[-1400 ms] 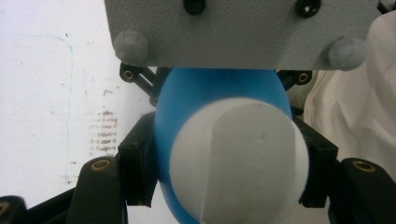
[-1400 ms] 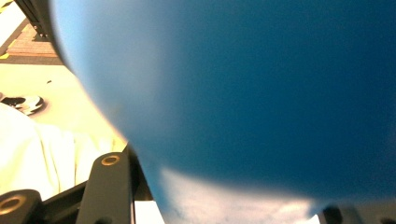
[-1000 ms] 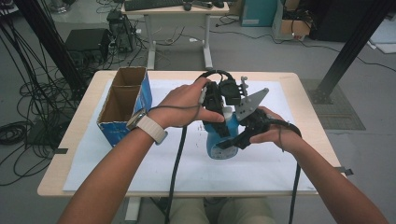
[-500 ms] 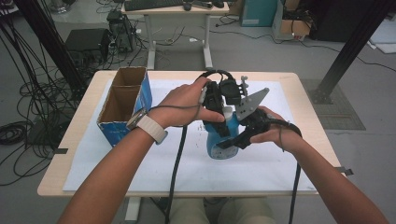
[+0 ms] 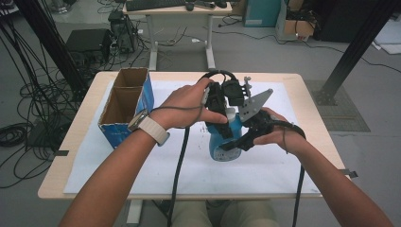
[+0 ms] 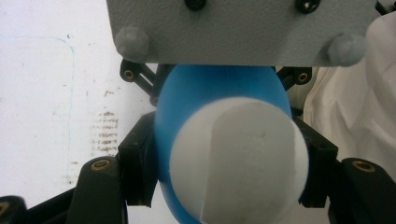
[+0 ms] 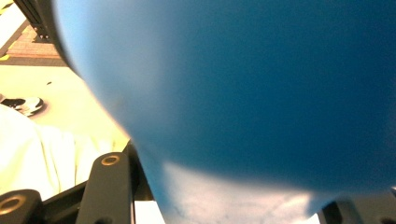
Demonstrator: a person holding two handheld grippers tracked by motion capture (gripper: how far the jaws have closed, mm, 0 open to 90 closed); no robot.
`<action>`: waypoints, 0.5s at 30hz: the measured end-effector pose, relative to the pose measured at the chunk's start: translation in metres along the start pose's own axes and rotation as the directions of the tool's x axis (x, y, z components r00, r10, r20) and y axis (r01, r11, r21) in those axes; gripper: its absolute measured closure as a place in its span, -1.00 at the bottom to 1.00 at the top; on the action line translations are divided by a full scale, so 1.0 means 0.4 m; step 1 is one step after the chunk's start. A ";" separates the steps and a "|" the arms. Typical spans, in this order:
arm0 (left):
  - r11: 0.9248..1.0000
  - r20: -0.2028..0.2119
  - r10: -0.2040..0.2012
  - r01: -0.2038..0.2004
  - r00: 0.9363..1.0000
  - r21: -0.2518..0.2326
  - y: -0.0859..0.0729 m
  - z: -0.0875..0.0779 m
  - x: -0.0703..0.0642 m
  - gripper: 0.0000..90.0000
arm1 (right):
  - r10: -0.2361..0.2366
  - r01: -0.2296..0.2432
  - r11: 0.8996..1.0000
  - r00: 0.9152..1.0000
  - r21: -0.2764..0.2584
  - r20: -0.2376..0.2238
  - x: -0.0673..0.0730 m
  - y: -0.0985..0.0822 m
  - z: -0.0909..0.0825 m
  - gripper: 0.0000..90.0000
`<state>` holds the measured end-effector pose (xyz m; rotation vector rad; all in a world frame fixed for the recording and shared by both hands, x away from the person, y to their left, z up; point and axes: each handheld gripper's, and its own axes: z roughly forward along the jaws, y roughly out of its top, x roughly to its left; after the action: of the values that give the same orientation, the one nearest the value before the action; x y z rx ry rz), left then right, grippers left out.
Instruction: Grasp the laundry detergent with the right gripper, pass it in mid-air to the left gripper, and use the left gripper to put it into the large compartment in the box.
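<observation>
From the high view, one blue bottle (image 5: 226, 142) with a white cap is held above the white sheet (image 5: 142, 161) on the tabletop (image 5: 85, 137), between two grippers. The left gripper (image 5: 222, 106) clamps its upper part; the right gripper (image 5: 246, 139) grips its lower body. A pale round label shows near its base, its writing too small to read. One blue cardboard box (image 5: 124, 106) with two open compartments stands at the left.

In the left gripper view, the jaws close on the bottle's white cap (image 6: 238, 158); no lettering shows.

In the right gripper view, the bottle's blue wall (image 7: 243, 88) sits between the jaws, blurred.
</observation>
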<state>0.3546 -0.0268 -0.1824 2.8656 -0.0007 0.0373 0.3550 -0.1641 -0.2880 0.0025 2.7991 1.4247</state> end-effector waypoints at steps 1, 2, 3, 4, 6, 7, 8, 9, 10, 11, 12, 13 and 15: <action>1.000 0.001 0.001 -0.001 1.000 0.000 0.000 -0.001 0.000 -0.17 | 0.007 -0.007 1.000 1.000 -0.003 -0.002 0.002 0.001 -0.001 -0.04; 1.000 0.002 0.000 0.000 1.000 0.002 0.000 -0.002 0.000 -0.17 | -0.012 0.012 1.000 1.000 -0.002 0.003 -0.002 0.000 -0.001 -0.04; 1.000 0.002 0.000 0.000 1.000 0.005 0.001 -0.002 0.000 -0.17 | -0.010 0.010 1.000 1.000 -0.002 0.002 -0.001 0.001 -0.002 -0.04; 1.000 0.000 0.000 0.000 1.000 0.004 0.001 -0.002 -0.001 -0.17 | -0.006 0.006 1.000 1.000 0.003 0.004 0.000 0.002 -0.002 -0.04; 1.000 0.000 0.000 0.000 1.000 0.006 0.001 -0.002 -0.001 -0.17 | -0.007 0.007 1.000 1.000 0.004 0.003 0.000 0.002 -0.002 -0.04; 1.000 -0.001 -0.001 0.001 1.000 0.005 0.001 -0.002 -0.001 -0.17 | -0.017 0.017 1.000 1.000 -0.003 0.000 -0.002 0.002 -0.001 -0.04; 1.000 -0.001 -0.001 0.001 1.000 0.005 0.001 -0.002 -0.001 -0.17 | -0.006 0.006 1.000 1.000 0.005 0.003 -0.001 0.001 -0.002 -0.04; 1.000 -0.001 0.000 0.000 1.000 0.005 0.001 -0.002 -0.001 -0.17 | 0.003 -0.003 1.000 1.000 0.002 0.001 0.001 0.002 -0.002 -0.04; 1.000 -0.001 -0.001 0.001 1.000 0.005 0.001 -0.002 -0.001 -0.17 | -0.017 0.017 1.000 1.000 -0.003 0.000 -0.002 0.002 -0.001 -0.04; 1.000 -0.001 -0.001 0.001 1.000 0.004 0.001 -0.002 0.000 -0.17 | -0.001 0.001 1.000 1.000 -0.001 -0.001 0.000 0.002 -0.002 -0.04; 1.000 -0.001 -0.002 0.002 1.000 0.004 0.001 -0.001 0.000 -0.17 | 0.005 -0.005 1.000 1.000 -0.001 -0.003 0.001 0.002 -0.002 -0.04; 1.000 0.002 -0.005 0.005 1.000 0.008 0.001 -0.002 0.000 -0.17 | -0.002 0.002 1.000 1.000 -0.002 0.000 0.000 0.002 -0.002 -0.04; 1.000 0.000 -0.003 0.003 1.000 0.007 0.001 -0.001 0.001 -0.17 | -0.003 0.003 1.000 1.000 0.005 -0.002 -0.001 0.002 -0.002 -0.04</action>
<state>0.3548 -0.0272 -0.1819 2.8729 0.0041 0.0363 0.3555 -0.1644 -0.2869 -0.0029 2.8039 1.4175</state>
